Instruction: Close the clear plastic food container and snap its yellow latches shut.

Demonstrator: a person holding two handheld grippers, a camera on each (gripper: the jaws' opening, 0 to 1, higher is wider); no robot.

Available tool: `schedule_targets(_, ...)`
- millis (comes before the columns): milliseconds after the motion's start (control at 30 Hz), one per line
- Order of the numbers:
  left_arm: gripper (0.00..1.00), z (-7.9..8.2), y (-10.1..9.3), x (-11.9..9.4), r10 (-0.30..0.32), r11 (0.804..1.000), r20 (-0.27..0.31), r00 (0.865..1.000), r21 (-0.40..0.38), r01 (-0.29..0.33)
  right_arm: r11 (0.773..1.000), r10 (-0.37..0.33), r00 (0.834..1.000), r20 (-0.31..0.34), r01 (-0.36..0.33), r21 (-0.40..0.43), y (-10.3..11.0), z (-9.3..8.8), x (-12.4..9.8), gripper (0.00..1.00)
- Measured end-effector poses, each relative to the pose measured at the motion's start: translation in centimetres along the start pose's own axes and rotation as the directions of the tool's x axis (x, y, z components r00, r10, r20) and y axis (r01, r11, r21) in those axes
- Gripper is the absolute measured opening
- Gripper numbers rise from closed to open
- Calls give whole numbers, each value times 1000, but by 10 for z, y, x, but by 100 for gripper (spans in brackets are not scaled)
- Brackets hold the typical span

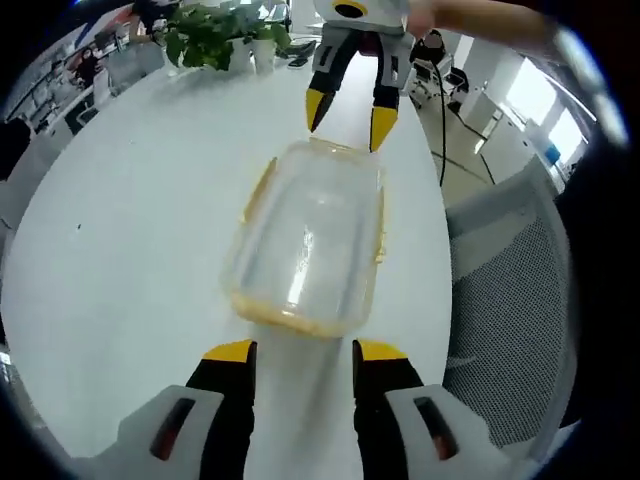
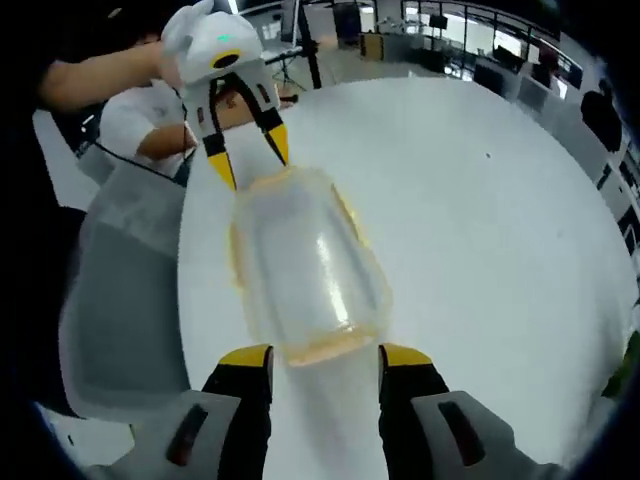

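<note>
The clear plastic food container (image 1: 310, 240) lies on the white table (image 1: 130, 220) with its lid on top and yellow latches along its edges (image 1: 381, 225). My left gripper (image 1: 305, 352) stands open just short of its near short end, nothing between the jaws. At the far short end my right gripper (image 1: 348, 115) hangs open, its yellow tips almost touching the rim. In the right gripper view, the container (image 2: 305, 270) sits just beyond my open right gripper (image 2: 326, 357), and the left gripper (image 2: 250, 158) is open at the far end.
Potted plants (image 1: 215, 40) stand at the table's far end. A grey mesh chair (image 1: 510, 300) sits beside the table edge near the container, also in the right gripper view as the chair (image 2: 120, 300). A person's arm (image 2: 90, 75) holds the left gripper. Bare table (image 2: 480, 220) spreads on the other side.
</note>
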State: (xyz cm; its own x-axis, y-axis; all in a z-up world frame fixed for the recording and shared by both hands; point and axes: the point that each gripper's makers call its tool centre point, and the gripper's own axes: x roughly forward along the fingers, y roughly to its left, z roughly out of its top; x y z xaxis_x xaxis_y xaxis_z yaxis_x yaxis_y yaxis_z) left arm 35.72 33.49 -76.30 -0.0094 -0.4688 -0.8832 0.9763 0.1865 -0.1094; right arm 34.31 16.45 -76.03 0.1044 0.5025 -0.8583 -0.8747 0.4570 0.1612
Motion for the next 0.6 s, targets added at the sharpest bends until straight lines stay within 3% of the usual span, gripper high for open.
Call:
schedule_targets(167,38,2,3,-2,-2,996,21,1000,-90,4,997,-27,1000,5,26,75,-4,1,0,40)
schedule_targets(300,37,8,7,-5,11,980,72,997,-201,4,989,-46,999,26,42,143,-8,3,-3,39)
schedule_targets(433,36,13,14,-6,29,948,106,994,-320,7,970,-70,997,46,57,236,-14,2,-4,40)
schedule_targets(500,38,18,15,-6,27,925,142,989,-379,29,957,-73,996,54,54,284,-15,3,-3,40)
schedule_targets(600,36,17,19,-5,42,889,146,988,-456,30,947,-78,995,55,57,317,-15,4,-1,40)
